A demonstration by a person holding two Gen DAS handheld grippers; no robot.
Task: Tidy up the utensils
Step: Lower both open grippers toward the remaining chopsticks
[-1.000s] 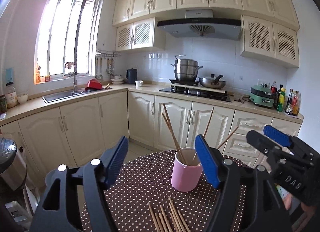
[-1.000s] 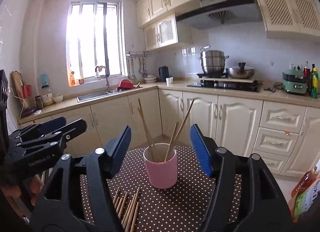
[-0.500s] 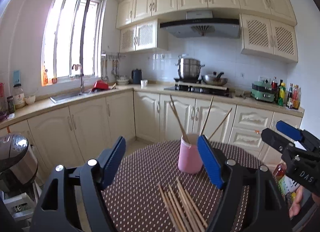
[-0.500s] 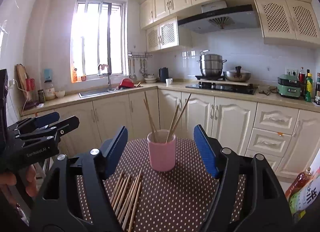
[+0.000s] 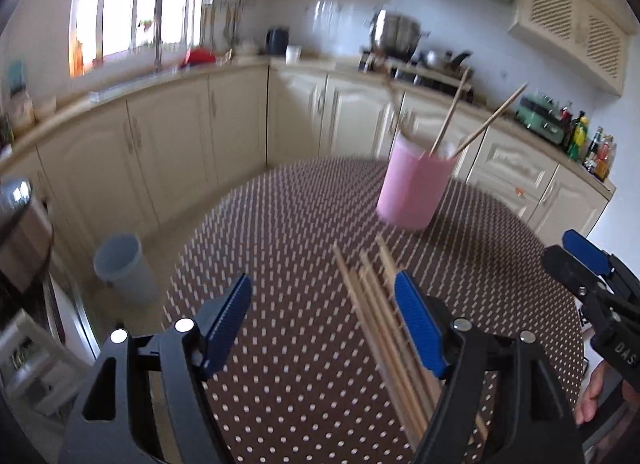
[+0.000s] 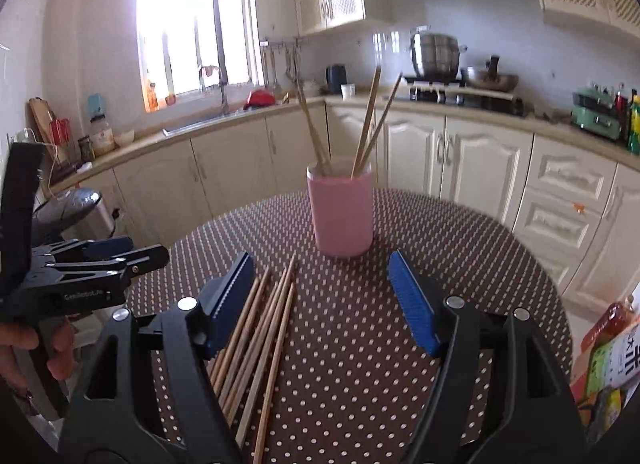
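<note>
1. Chopsticks (image 6: 260, 328): loose bundle flat on the table (image 6: 460, 248), near the pink cup (image 6: 342, 212).
2. We judge them light, stiff, slippery; pinch mid-length.
3. Left gripper (image 5: 324, 318) and right gripper (image 6: 320, 296): both spread, empty.

both views look forward along their own blue-padded fingers, tilted down over the dotted round table (image 6: 460, 248) from its near side. the left wrist view sits further left, angled more steeply and blurred; the right wrist view is more level. they share the pink cup (image 5: 412, 188) and loose chopsticks (image 6: 260, 336), and each catches the other gripper at its edge.
</note>
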